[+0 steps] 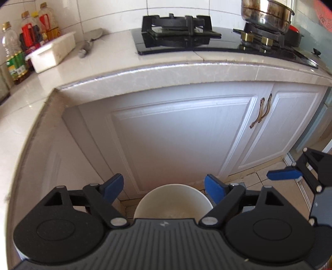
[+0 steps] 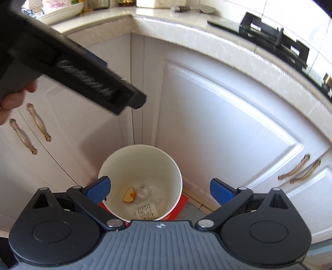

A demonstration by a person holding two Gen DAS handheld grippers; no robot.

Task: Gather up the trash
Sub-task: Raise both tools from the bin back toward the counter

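A white round trash bin [image 2: 141,166] stands on the floor in the corner below the cabinets; it also shows in the left wrist view [image 1: 173,199]. Inside it lie an orange peel [image 2: 129,194], a clear crumpled wrapper [image 2: 146,192] and a printed paper slip [image 2: 146,210]. My right gripper [image 2: 159,190] is open and empty, right above the bin's mouth. My left gripper [image 1: 164,187] is open and empty, above the bin's near rim. The right gripper's blue finger [image 1: 283,174] shows at the right edge of the left wrist view. The left gripper's black body [image 2: 68,68] crosses the upper left of the right wrist view.
White cabinet doors [image 1: 182,135] with curved metal handles [image 1: 261,113] stand behind the bin. The marble counter [image 1: 145,60] carries a black gas stove [image 1: 178,31], a steel pot [image 1: 267,14], a white box [image 1: 51,52] and oil bottles [image 1: 14,60]. A red item [image 2: 180,204] lies under the bin.
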